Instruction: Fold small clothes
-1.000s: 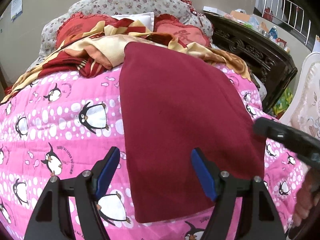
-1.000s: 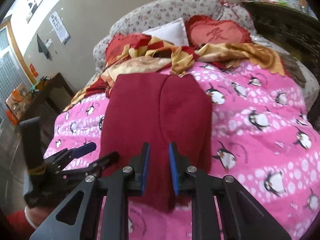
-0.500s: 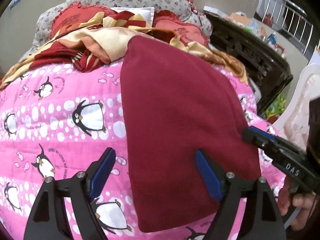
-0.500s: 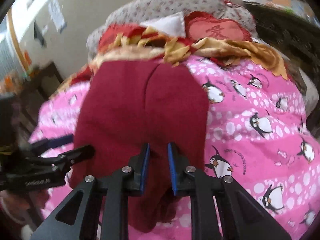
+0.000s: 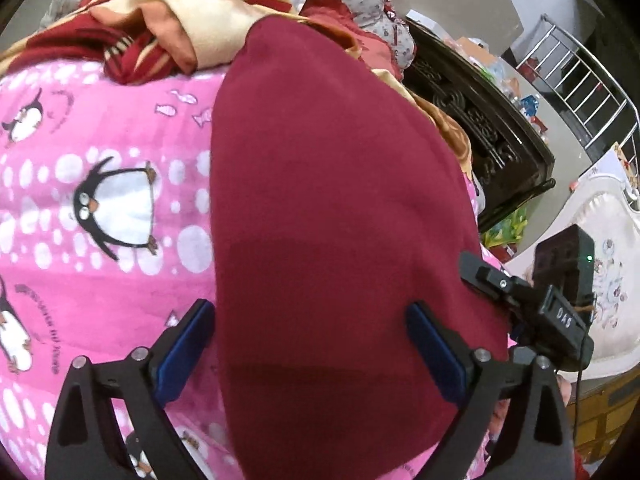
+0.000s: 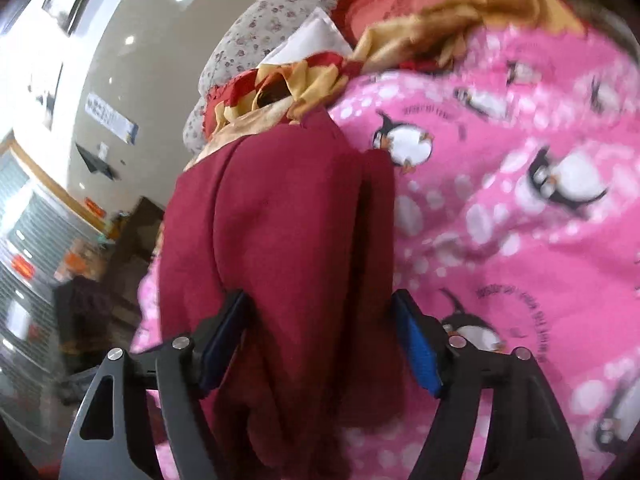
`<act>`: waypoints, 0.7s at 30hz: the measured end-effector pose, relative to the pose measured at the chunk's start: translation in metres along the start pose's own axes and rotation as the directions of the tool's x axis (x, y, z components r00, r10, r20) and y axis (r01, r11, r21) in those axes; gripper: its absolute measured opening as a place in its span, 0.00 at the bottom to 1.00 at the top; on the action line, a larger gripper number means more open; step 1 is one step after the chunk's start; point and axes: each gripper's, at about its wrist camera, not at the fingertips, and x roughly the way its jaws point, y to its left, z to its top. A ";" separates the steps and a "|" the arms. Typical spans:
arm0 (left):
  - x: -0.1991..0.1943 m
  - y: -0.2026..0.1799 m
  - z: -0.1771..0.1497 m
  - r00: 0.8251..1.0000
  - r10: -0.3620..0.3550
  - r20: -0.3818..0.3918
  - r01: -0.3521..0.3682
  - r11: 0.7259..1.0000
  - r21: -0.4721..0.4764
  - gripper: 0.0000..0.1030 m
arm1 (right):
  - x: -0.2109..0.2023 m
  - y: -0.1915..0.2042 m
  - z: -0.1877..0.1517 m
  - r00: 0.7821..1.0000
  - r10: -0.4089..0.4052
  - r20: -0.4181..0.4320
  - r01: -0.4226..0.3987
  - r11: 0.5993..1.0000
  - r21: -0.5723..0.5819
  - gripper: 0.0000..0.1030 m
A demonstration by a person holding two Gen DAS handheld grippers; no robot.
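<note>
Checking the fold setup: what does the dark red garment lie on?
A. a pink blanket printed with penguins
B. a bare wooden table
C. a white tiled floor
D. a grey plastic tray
A: the dark red garment is spread over a pink blanket printed with penguins, visible on both sides of it.

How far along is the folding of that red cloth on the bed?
The dark red garment already lies as a long folded strip on the pink penguin blanket. Both the left gripper and right gripper have just opened over its near end, gripping nothing. Folding it shorter looks left.
</note>
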 end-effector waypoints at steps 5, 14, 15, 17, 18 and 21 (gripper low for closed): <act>0.001 -0.001 0.002 0.999 -0.035 0.001 0.035 0.999 -0.020 0.79 | 0.005 0.001 0.000 0.999 0.032 -0.005 -0.032 0.999 0.029 0.63; -0.086 -0.004 -0.018 0.994 -0.098 0.038 0.099 0.995 -0.031 0.52 | -0.042 0.049 -0.010 0.996 0.084 0.012 -0.085 0.996 0.023 0.48; -0.098 -0.003 -0.026 0.995 -0.095 0.035 0.096 0.995 -0.034 0.52 | -0.046 0.054 -0.014 0.995 0.096 0.003 -0.096 0.995 0.022 0.48; -0.119 0.002 -0.045 0.996 -0.081 0.025 0.082 0.996 -0.043 0.53 | -0.055 0.066 -0.026 0.992 0.126 -0.023 -0.125 0.992 0.023 0.47; -0.126 0.004 -0.054 0.997 -0.074 0.020 0.075 0.996 -0.048 0.53 | -0.058 0.073 -0.036 0.990 0.137 -0.044 -0.136 0.991 0.019 0.47; -0.141 0.013 -0.092 1.000 -0.012 -0.002 0.011 0.997 -0.073 0.53 | -0.058 0.083 -0.066 0.984 0.144 -0.107 -0.145 0.989 0.001 0.47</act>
